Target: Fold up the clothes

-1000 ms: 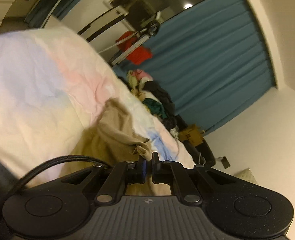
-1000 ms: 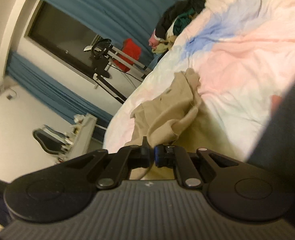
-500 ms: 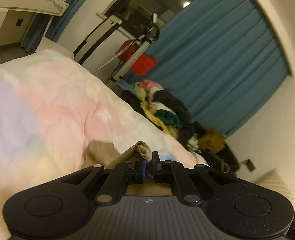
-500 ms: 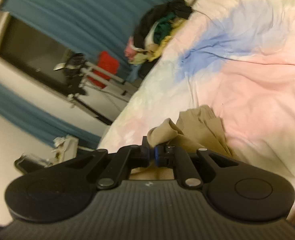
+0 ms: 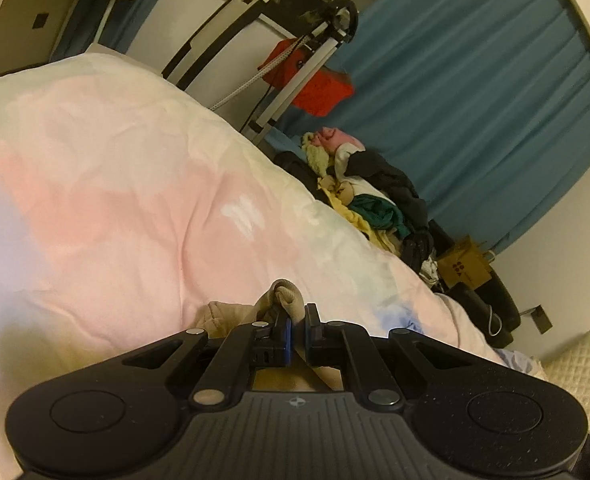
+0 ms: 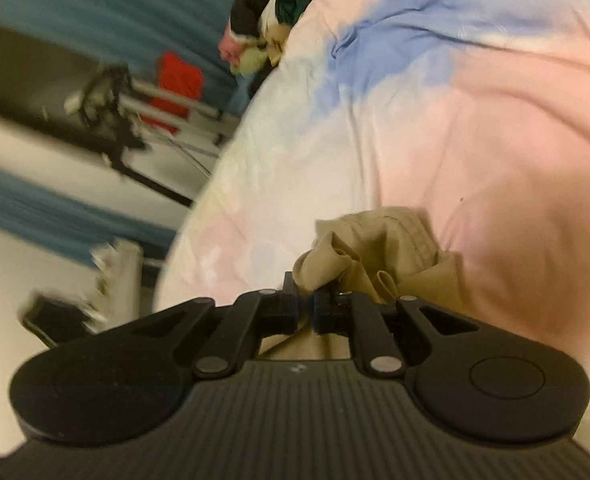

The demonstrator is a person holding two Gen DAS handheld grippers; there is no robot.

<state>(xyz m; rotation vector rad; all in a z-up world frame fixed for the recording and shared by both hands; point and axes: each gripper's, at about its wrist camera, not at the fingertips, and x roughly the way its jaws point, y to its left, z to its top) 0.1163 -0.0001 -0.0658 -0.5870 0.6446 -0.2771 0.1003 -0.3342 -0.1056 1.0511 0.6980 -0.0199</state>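
A beige garment (image 5: 283,298) is pinched in my left gripper (image 5: 298,328), whose jaws are shut on a fold of it just above the bed. Most of the cloth is hidden below the gripper body. In the right wrist view the same beige garment (image 6: 379,248) bunches up in front of my right gripper (image 6: 305,312), which is shut on another fold of it. The garment hangs and rests on the pastel pink, blue and white duvet (image 5: 115,200), which also shows in the right wrist view (image 6: 475,120).
A pile of mixed clothes (image 5: 367,196) lies at the far edge of the bed, also in the right wrist view (image 6: 279,4). Behind it are blue curtains (image 5: 475,100), an exercise machine with a red cloth (image 5: 319,80), and a brown paper bag (image 5: 465,268).
Both grippers have lifted and pulled the beige garment toward me, so much less of it shows on the duvet. Both stay shut on it. The right wrist view has swung and is blurred.
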